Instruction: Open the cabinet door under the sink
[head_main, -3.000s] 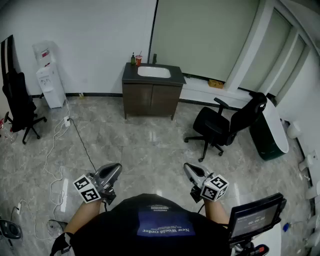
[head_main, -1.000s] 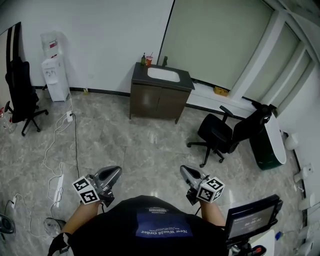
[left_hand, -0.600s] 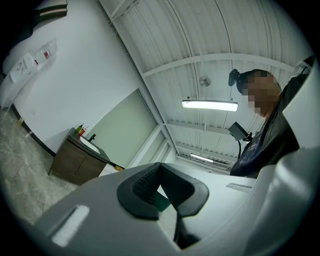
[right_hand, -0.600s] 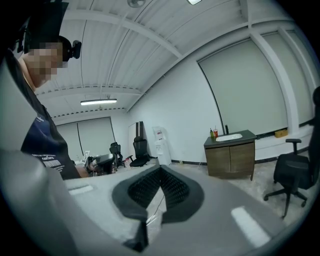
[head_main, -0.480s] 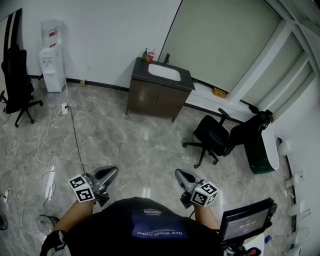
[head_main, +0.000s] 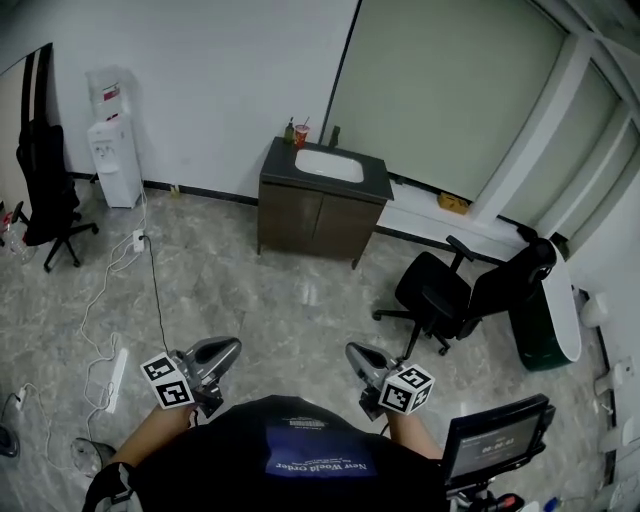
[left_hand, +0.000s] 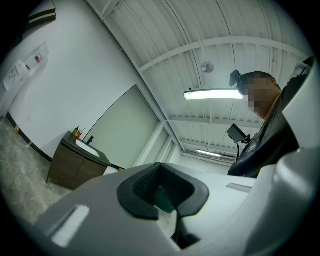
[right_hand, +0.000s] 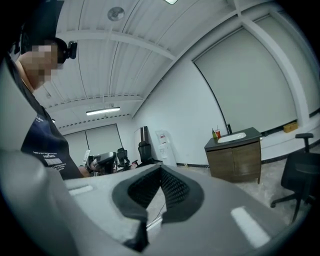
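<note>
Although you are facing it, the dark wood cabinet (head_main: 317, 226) stands well apart from you, against the far wall, and its two doors (head_main: 291, 222) are both flush shut. The white sink (head_main: 329, 166) sits in its dark top, with a green bottle (head_main: 290, 130) and a red cup (head_main: 301, 133) at the back left corner and the tap (head_main: 334, 136) just beside them. A black office chair (head_main: 452, 288) stands on the tiled floor (head_main: 250, 300) to the cabinet's right. A water dispenser (head_main: 110, 152) stands by the wall to its left, with white cables (head_main: 150, 262) trailing over the floor. Close to your body, your left gripper (head_main: 231, 347) and right gripper (head_main: 353, 351) point toward the cabinet, each with its jaws together on nothing.
</note>
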